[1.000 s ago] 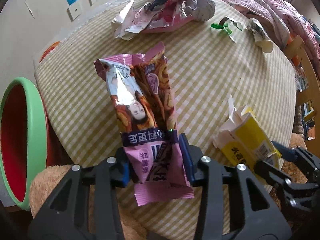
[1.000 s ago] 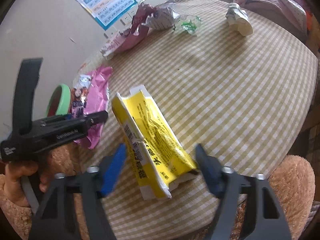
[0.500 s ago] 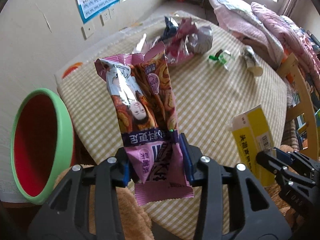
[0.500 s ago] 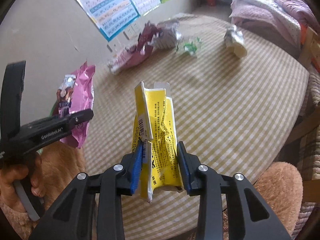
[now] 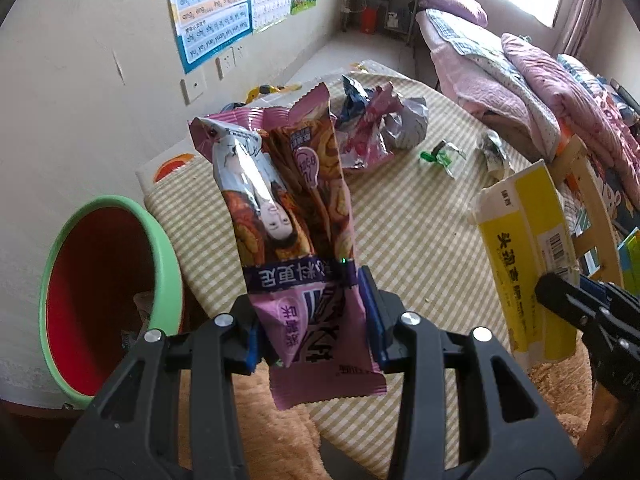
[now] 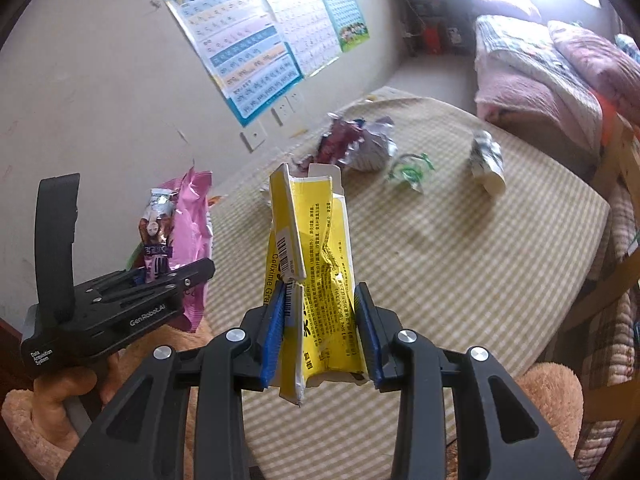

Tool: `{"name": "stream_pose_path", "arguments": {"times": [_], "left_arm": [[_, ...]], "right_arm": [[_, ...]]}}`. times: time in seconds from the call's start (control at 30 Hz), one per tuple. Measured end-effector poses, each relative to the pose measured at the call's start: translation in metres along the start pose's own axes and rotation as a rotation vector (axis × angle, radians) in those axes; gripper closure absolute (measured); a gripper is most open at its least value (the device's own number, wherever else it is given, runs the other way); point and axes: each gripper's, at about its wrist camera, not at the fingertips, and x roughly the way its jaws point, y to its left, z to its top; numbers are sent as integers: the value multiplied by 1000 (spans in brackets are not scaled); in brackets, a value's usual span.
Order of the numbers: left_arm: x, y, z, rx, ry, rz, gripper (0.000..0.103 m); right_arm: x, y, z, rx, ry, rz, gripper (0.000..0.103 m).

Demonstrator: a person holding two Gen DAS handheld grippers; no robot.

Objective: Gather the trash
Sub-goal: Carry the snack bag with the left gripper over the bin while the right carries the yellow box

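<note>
Tongs (image 6: 320,332) around yellow box (image 6: 316,264)

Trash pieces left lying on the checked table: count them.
3, maybe more: crumpled pink-and-silver wrapper heap by the wall, green plastic scrap mid-table, crushed white cup toward the bed. The heap may hold several.

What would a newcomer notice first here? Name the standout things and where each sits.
The pink snack wrapper stands up, pinched in the left gripper, and the crumpled yellow carton is clamped in the right gripper, both clear of the checked table. A green-rimmed red bin sits by the table's left edge, and more wrappers lie at its far side.
</note>
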Motion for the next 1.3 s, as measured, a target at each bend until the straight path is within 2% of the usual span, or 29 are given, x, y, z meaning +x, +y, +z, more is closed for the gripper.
{"name": "stream_pose_path", "arguments": {"times": [0.33, 0.7, 1.03, 1.3], "left_arm": [[-7, 32, -6, -62, -21, 10, 64], [-15, 86, -17, -142, -59, 68, 64], [-15, 155, -39, -281, -44, 135, 64], [-12, 181, -51, -309, -32, 171, 64]], "right_arm": [[12, 36, 4, -80, 30, 1, 69], [32, 84, 8, -188, 64, 15, 69], [57, 134, 5, -297, 114, 43, 69], [71, 161, 7, -347, 134, 56, 69]]}}
